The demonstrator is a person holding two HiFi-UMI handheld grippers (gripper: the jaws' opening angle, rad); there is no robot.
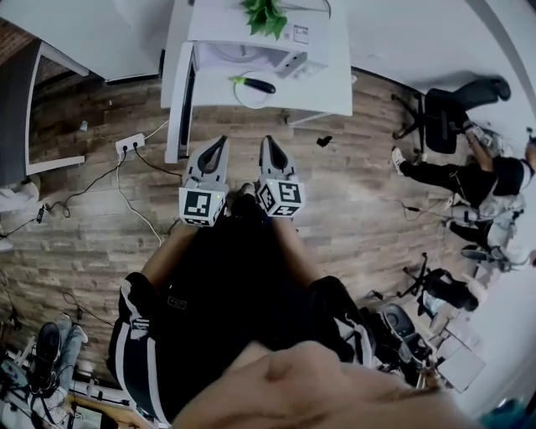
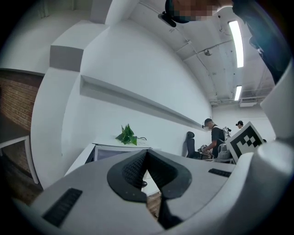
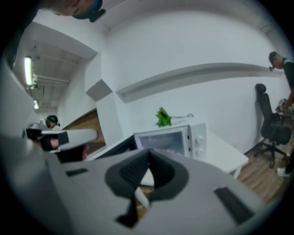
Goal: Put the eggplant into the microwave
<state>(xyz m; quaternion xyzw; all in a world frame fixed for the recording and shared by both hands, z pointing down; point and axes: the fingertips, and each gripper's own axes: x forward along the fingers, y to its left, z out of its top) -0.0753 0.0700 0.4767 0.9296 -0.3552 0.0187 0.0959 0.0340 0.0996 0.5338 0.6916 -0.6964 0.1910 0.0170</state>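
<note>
The eggplant (image 1: 258, 85) is lying on the surface (image 1: 327, 88), just in front of the microwave (image 1: 251, 54), whose door is standing open. The left hand-held gripper (image 1: 218, 142) and right hand-held gripper (image 1: 270, 142) are hanging short of it, jaws closed on nothing. Spread one pair before reaching, then grip the thick middle.

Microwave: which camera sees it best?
The right gripper view. There the microwave faces the camera, door open, with its inside and knobs showing. The head view sees it only from above, at the top edge, under the plant. The left gripper view shows just part of it; the left gripper hides the rest.
</note>
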